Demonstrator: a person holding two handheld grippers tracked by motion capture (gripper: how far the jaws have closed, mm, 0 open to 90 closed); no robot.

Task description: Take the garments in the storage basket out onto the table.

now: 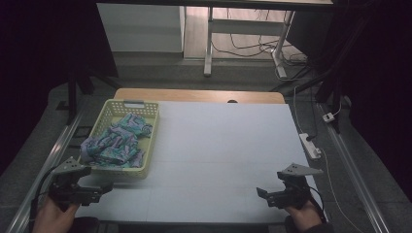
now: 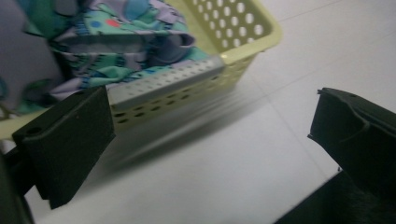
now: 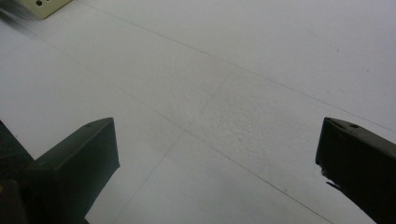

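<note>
Basket [image 1: 150,133] lengthwise front-to-back, table's [image 1: 228,145] left.

A lab or office workroom: a white-covered bench [image 1: 228,145] on a grey floor, a power strip [image 1: 310,145] with trailing cables, and more desk legs [image 1: 209,43] behind

A basket [image 1: 148,141] holding cloths [image 1: 116,141] sits at the table's [image 1: 218,145] left side.
</note>
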